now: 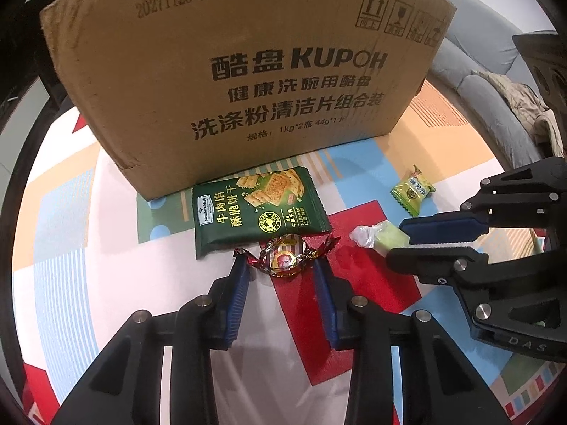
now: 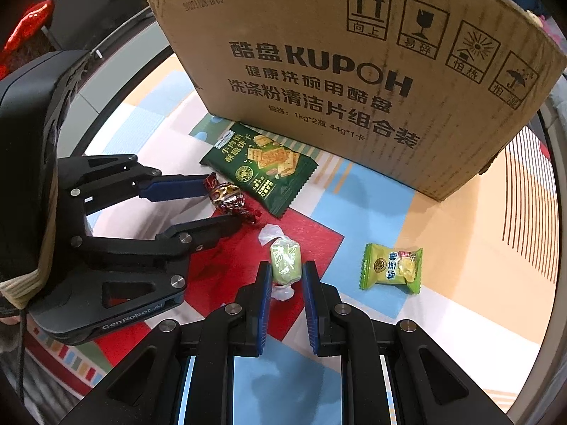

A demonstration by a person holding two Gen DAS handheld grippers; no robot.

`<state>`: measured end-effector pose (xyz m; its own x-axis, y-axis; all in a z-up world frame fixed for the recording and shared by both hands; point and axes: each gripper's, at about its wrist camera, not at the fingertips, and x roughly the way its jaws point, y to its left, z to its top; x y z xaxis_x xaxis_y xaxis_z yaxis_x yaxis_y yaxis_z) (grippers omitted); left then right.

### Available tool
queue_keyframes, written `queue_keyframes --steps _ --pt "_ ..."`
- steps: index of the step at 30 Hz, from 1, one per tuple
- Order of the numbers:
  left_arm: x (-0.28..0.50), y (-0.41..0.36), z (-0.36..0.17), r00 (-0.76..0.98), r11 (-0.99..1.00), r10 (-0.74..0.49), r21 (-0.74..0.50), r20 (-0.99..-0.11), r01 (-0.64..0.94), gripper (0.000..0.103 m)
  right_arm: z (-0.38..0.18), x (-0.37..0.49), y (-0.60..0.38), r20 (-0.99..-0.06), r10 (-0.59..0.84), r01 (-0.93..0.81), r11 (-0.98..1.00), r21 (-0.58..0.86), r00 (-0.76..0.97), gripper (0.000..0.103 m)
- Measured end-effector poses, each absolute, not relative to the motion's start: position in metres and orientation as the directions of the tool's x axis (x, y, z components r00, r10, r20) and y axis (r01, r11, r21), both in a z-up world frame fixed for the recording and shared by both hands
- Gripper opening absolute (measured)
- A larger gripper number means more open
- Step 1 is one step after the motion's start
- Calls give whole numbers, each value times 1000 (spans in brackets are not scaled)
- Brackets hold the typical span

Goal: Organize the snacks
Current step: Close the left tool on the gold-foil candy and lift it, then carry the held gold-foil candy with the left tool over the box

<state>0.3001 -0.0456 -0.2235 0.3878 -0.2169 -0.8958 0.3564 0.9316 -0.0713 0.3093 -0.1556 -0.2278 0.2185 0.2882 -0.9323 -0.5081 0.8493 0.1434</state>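
A brown cardboard box [image 1: 244, 67] stands on a colourful mat; it also shows in the right wrist view [image 2: 354, 71]. A dark green cracker packet [image 1: 258, 209] [image 2: 262, 166] lies in front of it. My left gripper [image 1: 280, 265] [image 2: 226, 202] is open, its fingers on either side of a dark foil twist candy [image 1: 285, 255] [image 2: 228, 196]. My right gripper [image 2: 286, 272] [image 1: 400, 239] is shut on a pale green candy in clear wrap [image 2: 285, 258] [image 1: 384, 239]. A light green candy packet [image 2: 393, 267] [image 1: 413, 191] lies to the right.
The mat [image 1: 63, 212] has red, blue, white and orange patches. A grey sofa [image 1: 496, 106] with a cloth on it is at the right in the left wrist view. The two grippers are close side by side.
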Motion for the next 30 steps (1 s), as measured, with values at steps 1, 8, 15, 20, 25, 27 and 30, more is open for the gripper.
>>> queue_keyframes --steps 1,8,15,20,25,27,30 --pt "299 -45 -222 389 932 -217 -72 -895 355 36 -227 309 -156 -932 288 -508 850 142 220 19" --pt "291 -40 -209 408 937 -216 -72 -887 342 36 -214 306 -156 -927 288 -505 853 134 240 19" --pt "282 -35 -186 445 945 -209 -62 -871 322 36 -194 296 -157 -919 287 -502 857 120 271 19" --pt "275 -27 -163 482 954 -203 -62 -853 293 36 -174 287 -158 -905 291 -481 869 114 311 19" --pt "271 -25 -144 513 961 -191 -52 -837 273 36 -153 277 -160 -890 294 -470 876 105 349 19" --pt "268 -22 -136 527 964 -188 -52 -829 262 36 -143 273 -161 -883 295 -464 880 102 366 19" --pt "267 -22 -125 546 968 -172 -38 -820 248 36 -132 268 -160 -874 292 -455 885 94 389 19"
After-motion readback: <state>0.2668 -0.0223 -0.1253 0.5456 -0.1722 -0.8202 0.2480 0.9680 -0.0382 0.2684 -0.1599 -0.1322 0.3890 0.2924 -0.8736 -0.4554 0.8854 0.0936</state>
